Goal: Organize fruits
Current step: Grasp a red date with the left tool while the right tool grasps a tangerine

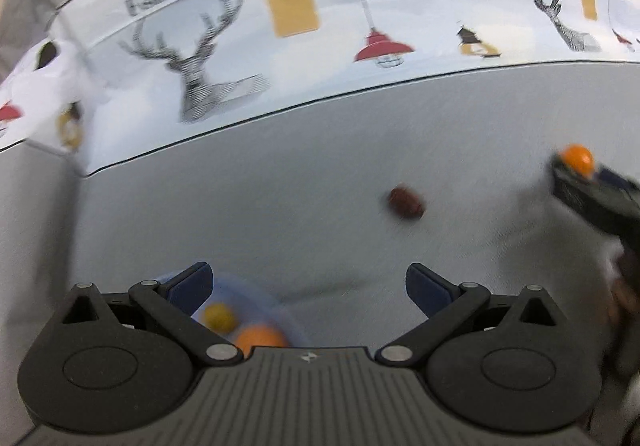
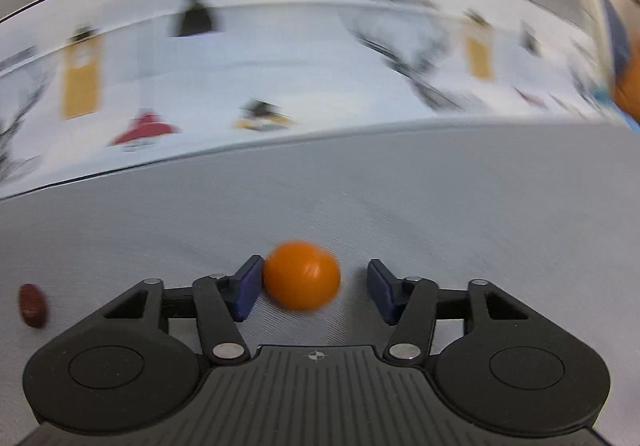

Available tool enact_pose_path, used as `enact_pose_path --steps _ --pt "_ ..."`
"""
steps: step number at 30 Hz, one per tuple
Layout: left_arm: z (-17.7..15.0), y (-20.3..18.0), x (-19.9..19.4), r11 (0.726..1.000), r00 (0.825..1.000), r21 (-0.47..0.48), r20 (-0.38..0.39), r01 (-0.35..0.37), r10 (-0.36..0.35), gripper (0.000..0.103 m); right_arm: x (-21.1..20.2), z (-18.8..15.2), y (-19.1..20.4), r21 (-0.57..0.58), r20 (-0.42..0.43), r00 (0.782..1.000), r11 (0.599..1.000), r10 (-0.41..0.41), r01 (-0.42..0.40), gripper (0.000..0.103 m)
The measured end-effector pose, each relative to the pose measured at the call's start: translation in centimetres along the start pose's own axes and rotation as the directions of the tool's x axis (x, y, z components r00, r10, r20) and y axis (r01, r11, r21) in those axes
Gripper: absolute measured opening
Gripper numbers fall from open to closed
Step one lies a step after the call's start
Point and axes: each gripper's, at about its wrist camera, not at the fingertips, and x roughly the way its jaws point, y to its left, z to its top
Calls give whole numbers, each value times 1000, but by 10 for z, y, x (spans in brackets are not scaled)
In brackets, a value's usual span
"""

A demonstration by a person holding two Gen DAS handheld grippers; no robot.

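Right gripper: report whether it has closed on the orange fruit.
Not closed: the right gripper straddles the orange fruit; one pad is at its side, while a gap separates the other.

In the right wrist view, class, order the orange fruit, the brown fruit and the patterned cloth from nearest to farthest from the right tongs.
1. Orange fruit, between the right tongs.
2. Brown fruit, far left.
3. Patterned cloth, at the back.

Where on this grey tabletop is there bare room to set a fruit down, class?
Bare: the wide stretch between the patterned backdrop and the dark red fruit. Crowded: the dish with a yellow fruit by the left gripper, and around the orange between the right gripper fingers.
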Motion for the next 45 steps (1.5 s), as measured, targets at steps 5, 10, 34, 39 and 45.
enact_pose_path --steps 5,10,34,39,45 --pt "15 -25 40 999 999 3 20 41 -41 103 3 -5 -20 23 5 1000 999 -23 23 74" --pt "22 -34 67 998 998 -5 4 60 -60 103 12 -3 -21 26 14 1000 999 -21 21 82" --pt "-33 14 -81 991 983 66 133 120 -128 29 -97 29 -18 37 212 977 999 27 -35 42" --pt "-84 61 -148 997 988 9 133 77 -78 29 -204 12 -19 -89 252 954 986 161 -142 42" --pt "-149 110 -214 997 991 -79 134 -12 22 29 -309 -28 0 -200 155 915 919 371 -339 42"
